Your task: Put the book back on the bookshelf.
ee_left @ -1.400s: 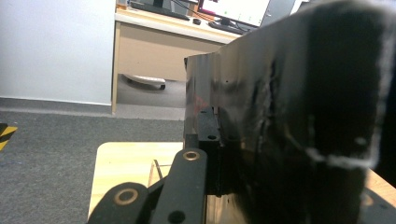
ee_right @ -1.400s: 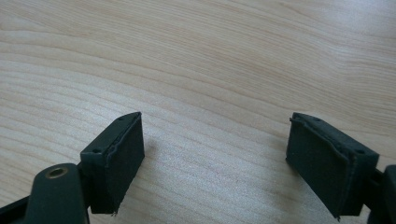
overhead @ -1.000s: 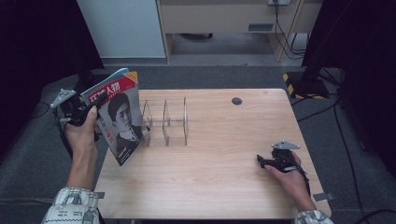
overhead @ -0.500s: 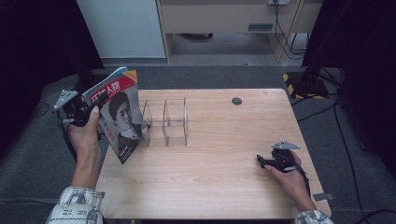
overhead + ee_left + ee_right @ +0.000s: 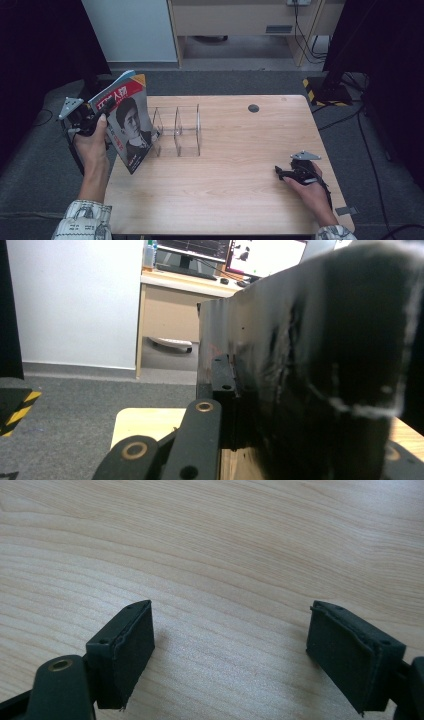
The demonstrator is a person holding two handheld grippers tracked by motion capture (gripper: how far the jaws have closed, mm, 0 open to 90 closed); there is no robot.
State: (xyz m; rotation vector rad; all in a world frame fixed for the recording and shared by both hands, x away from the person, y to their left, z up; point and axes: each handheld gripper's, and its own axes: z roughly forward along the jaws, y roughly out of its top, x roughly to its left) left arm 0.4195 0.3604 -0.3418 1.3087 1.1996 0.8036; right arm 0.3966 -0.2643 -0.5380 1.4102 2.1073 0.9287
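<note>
Magazine (image 5: 127,122) held tilted, just beside clear acrylic divider rack (image 5: 177,131) on table (image 5: 240,190).

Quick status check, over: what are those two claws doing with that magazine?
Left claw shut on magazine, held tilted off the table's left edge. Right claw open, idle on table. Clear divider rack beside magazine, path unobstructed.

Magazine (image 5: 129,122) with portrait cover, upright and tilted, at table's left edge, beside clear rack (image 5: 177,131)

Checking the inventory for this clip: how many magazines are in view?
1. The magazine is held upright in the left gripper at the table's left edge, beside the clear rack, whose slots look empty.
</note>
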